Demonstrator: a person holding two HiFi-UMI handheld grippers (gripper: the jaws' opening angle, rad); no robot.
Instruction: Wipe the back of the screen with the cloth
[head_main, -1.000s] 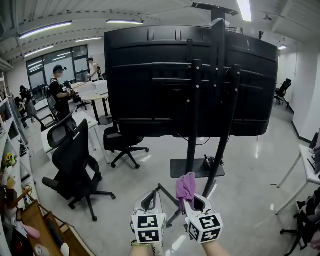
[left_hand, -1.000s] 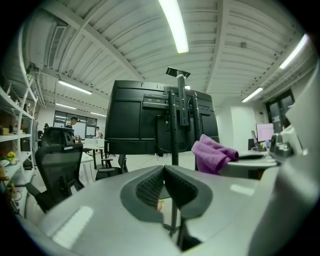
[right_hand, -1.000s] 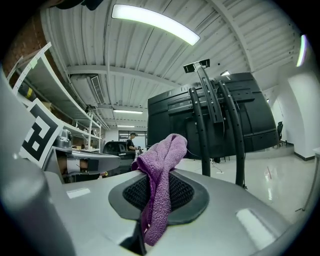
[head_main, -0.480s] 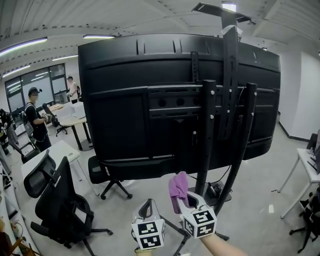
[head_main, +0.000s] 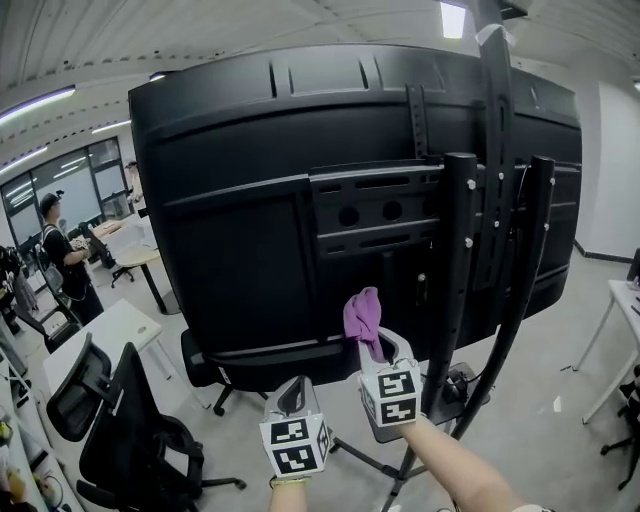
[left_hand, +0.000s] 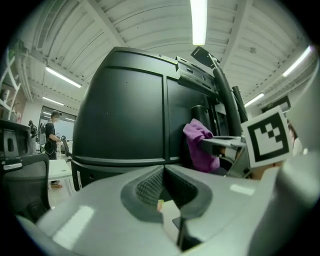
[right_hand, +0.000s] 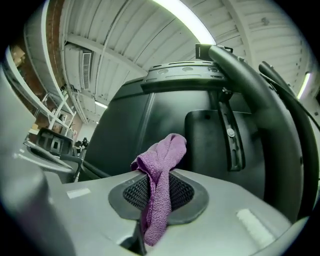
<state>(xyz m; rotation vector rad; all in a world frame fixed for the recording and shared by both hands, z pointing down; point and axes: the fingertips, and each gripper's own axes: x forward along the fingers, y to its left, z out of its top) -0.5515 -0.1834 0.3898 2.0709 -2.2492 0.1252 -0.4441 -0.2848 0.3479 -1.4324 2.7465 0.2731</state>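
Note:
The big black screen (head_main: 260, 190) shows its back, mounted on a black stand with upright poles (head_main: 458, 270). My right gripper (head_main: 378, 345) is shut on a purple cloth (head_main: 362, 318), held up close to the screen's lower middle; whether the cloth touches the panel cannot be told. In the right gripper view the cloth (right_hand: 159, 180) hangs from the shut jaws with the screen (right_hand: 165, 125) just beyond. My left gripper (head_main: 291, 397) sits lower and to the left, shut and empty. The left gripper view has the screen (left_hand: 125, 120) ahead and the cloth (left_hand: 200, 145) at right.
A black office chair (head_main: 120, 430) and a white desk (head_main: 100, 335) stand at lower left. A person (head_main: 60, 255) stands far left by other desks. The stand's slanted legs (head_main: 510, 330) lie right of my right arm. Another white table (head_main: 625, 300) is at far right.
The view has come much closer to the screen's back. My right gripper has risen and moved forward with the cloth towards the lower panel. The left gripper stays low.

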